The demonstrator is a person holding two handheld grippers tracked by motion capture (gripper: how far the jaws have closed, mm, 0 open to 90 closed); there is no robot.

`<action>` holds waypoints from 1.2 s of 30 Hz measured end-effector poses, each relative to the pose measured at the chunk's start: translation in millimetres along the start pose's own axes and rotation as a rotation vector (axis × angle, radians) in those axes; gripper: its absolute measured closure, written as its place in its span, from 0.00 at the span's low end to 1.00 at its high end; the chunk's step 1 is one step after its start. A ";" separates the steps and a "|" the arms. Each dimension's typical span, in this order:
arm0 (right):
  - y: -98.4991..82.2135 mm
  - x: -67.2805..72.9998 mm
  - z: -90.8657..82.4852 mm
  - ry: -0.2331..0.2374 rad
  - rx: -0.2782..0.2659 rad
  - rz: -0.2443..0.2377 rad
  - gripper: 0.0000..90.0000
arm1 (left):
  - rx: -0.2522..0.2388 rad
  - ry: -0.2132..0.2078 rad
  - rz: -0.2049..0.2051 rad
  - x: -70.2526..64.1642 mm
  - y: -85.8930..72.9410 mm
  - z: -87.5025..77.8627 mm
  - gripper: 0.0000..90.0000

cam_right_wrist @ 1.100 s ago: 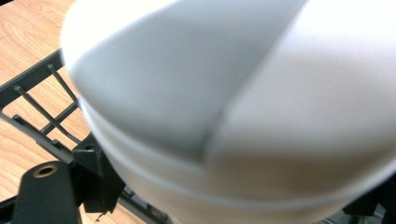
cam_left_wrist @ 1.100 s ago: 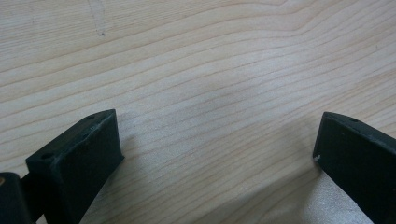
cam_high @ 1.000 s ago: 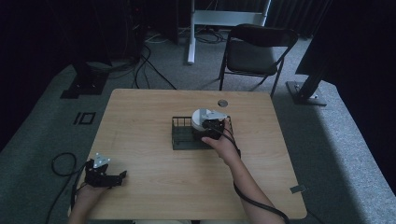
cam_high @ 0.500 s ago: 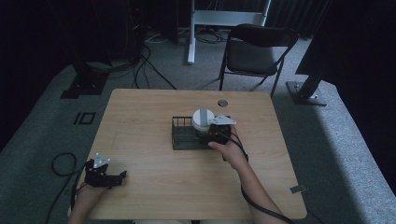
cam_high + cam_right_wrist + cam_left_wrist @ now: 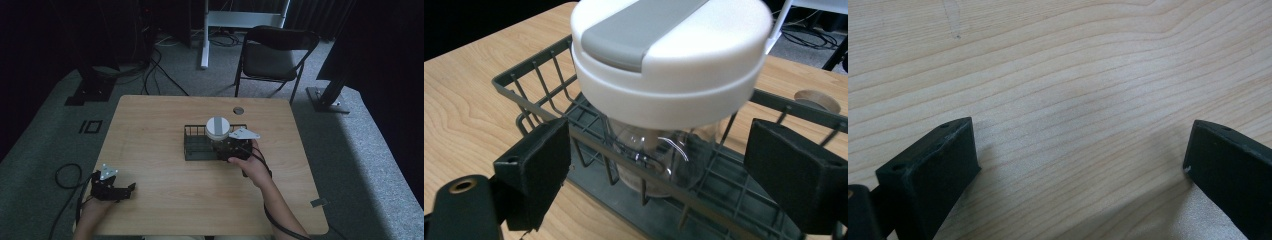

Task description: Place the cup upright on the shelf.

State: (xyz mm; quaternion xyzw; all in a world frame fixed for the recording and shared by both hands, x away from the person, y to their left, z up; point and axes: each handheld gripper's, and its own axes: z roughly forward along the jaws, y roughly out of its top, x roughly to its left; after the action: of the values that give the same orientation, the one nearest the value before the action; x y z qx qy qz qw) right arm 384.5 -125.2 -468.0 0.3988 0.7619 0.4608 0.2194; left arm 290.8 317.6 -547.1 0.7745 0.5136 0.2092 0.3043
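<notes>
A clear glass jar (image 5: 218,129) with a white and grey lid (image 5: 669,55) stands upright in a dark wire basket (image 5: 195,145) at the table's middle. My right gripper (image 5: 223,145) is at the basket's near right side, open. In the right gripper view its jaws sit wide on either side of the jar (image 5: 659,155), outside the basket's wire wall (image 5: 539,75) and not touching the glass. My left gripper (image 5: 127,192) rests low at the table's near left corner, open. The left gripper view shows bare wood between its fingers (image 5: 928,170).
A round hole (image 5: 238,110) sits in the wooden table (image 5: 150,125) beyond the basket. A folding chair (image 5: 272,50) stands behind the far edge. Cables lie on the grey floor (image 5: 65,172) to the left.
My right gripper has drawn back a little toward the near edge, away from the jar. The jar stays standing in the basket. The left gripper has not moved.
</notes>
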 end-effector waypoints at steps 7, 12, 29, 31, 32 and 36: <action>-5.4 -3.0 -14.3 0.009 -0.020 -0.001 0.13 | 0.000 0.000 0.000 0.0 0.0 0.0 0.01; -9.7 -5.5 -23.9 0.007 -0.026 -0.006 0.13 | 0.000 0.000 0.000 0.0 0.0 0.0 0.01; -34.3 -18.0 -52.5 -0.020 -0.037 0.012 0.13 | 0.000 0.000 0.000 0.0 0.0 0.0 0.01; -37.9 -20.3 -54.8 -0.034 -0.034 0.013 0.13 | 0.000 0.000 0.000 0.0 0.0 0.0 0.01; -39.7 -21.3 -55.9 -0.037 -0.029 0.008 0.13 | 0.000 0.000 0.000 0.0 0.0 0.0 0.01; -46.0 -26.1 -60.4 -0.058 -0.022 -0.004 0.13 | 0.000 0.000 0.000 0.0 0.0 0.0 0.01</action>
State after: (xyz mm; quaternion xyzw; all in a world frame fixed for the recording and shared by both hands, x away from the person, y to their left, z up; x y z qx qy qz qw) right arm 338.7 -190.0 -480.2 0.4082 0.7509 0.4568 0.2468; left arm 290.8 317.5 -547.1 0.7745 0.5136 0.2092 0.3044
